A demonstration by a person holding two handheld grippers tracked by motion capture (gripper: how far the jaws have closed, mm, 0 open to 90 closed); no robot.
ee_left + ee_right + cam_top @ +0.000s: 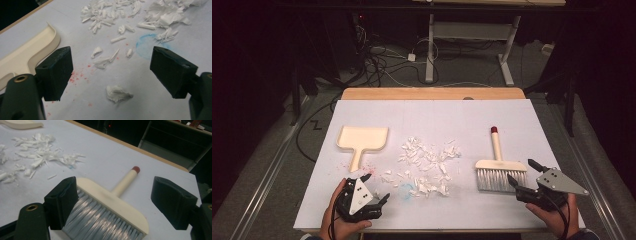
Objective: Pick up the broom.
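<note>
**A:** What did the high view give you?

**B:** I saw a white sheet [432, 112] spread over the table, with a cream dustpan [362, 139] lying flat at the left, a heap of paper scraps [427, 165] in the middle and a brush [499, 167] at the right, bristles toward me. My left gripper [374, 187] sat at the near edge, just beside the dustpan's handle end, jaws wide and holding nothing. My right gripper [522, 172] was just beside the bristles, jaws wide too.

**A:** And the left gripper view?

**B:** The jaws stood far apart over bare sheet. A crumpled paper wad [117, 93] lay between them, touching neither pad. The dustpan [30, 55] was behind the left jaw, and scraps [125, 15] lay scattered ahead. A blue ring mark [147, 46] and red specks [77, 76] stained the sheet.

**A:** The right gripper view?

**B:** The brush [110, 205] lay between the open jaws, its head corner against the left jaw; I couldn't tell whether they touched. The other jaw stood well apart from it. The red-tipped handle [127, 178] pointed away. Scraps [37, 152] lay off to the left.
</note>
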